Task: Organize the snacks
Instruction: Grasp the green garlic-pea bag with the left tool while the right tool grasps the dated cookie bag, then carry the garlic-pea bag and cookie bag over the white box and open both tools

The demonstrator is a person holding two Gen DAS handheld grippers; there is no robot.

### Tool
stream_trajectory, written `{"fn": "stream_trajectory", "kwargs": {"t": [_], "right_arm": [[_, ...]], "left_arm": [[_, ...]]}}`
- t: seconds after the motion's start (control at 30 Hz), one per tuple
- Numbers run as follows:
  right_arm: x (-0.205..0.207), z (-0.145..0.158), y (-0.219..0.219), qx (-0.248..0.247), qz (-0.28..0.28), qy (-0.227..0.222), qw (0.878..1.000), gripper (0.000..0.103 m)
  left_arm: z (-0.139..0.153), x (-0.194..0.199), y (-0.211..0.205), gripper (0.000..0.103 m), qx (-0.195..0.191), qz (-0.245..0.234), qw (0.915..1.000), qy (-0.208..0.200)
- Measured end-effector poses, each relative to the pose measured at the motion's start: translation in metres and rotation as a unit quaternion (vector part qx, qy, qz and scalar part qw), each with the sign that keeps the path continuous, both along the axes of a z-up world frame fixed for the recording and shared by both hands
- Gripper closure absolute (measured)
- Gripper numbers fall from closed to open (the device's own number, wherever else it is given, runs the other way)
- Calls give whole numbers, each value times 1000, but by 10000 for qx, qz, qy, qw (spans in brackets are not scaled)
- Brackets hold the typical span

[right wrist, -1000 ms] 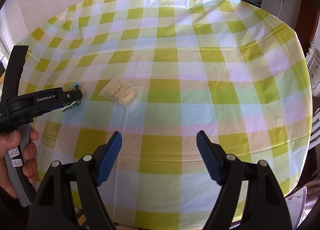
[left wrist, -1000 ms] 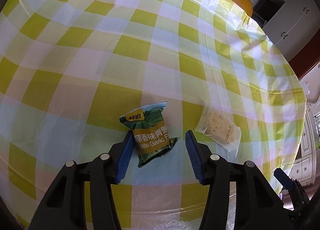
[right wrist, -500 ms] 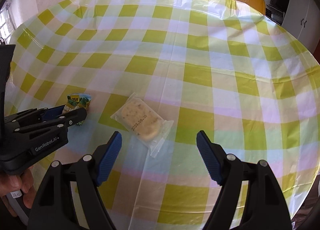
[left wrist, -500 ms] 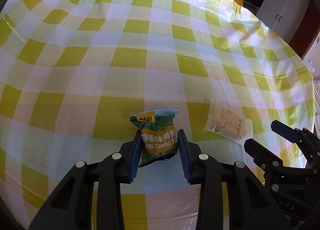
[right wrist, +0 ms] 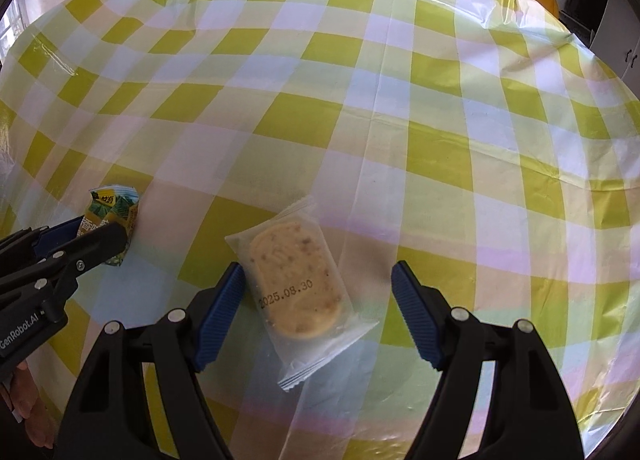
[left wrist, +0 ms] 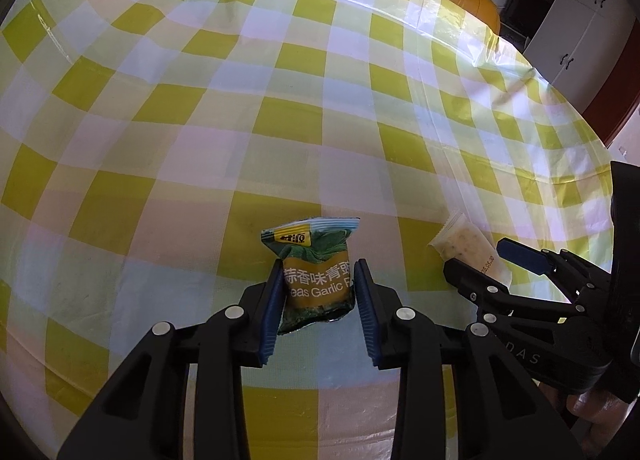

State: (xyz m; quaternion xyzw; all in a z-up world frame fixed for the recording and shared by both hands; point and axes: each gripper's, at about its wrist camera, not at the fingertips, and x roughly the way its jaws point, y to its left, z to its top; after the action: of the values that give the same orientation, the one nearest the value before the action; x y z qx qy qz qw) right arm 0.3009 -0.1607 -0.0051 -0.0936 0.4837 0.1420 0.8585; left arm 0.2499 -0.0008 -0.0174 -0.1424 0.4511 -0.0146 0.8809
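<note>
Both tools are down low over the checked tabletop (left wrist: 280, 108), side by side, each angled steeply at its own snack. The left tool (left wrist: 318, 306) has just been closing and is now clenched on the green garlic-pea packet (left wrist: 318, 276) — blue pads pinching its middle band from both sides, the crimped top seam sticking up beyond them. That packet looks light, puffy and crinkly, so a squeeze across the waist should hold it, though glossy film could slip if the grip slackens. Over to the right tool (right wrist: 318, 312): its jaws have just been narrowing but stand clear, with the clear-wrapped biscuit (right wrist: 298, 284) lying flat between them, askew to the pads; the left pad is just beside the wrapper edge, the right pad well off it. The biscuit seems brittle — I'd take it across the short sides of the disc, gently, not by the loose wrapper tails. A hand (left wrist: 596, 412) is partly in view behind the right tool.
</note>
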Motion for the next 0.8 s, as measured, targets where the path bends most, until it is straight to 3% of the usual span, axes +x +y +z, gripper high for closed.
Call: {"fn": "stream_trajectory", "kwargs": {"t": [0.23,0.33,0.8], "right_arm": [[-4,1,-6,218,-172,4,9996,60],[-8,1,-11,276,-246,-20,9993,67],[-41,4,-27,132,-695,-143,9974,68]], "left_arm": [[0,-1,0,70,-51,-6,10000,-16],[0,-1,0,70,-58,-23,10000,-18],[4,-9,-12,70,9,-202,9998,-70]]}}
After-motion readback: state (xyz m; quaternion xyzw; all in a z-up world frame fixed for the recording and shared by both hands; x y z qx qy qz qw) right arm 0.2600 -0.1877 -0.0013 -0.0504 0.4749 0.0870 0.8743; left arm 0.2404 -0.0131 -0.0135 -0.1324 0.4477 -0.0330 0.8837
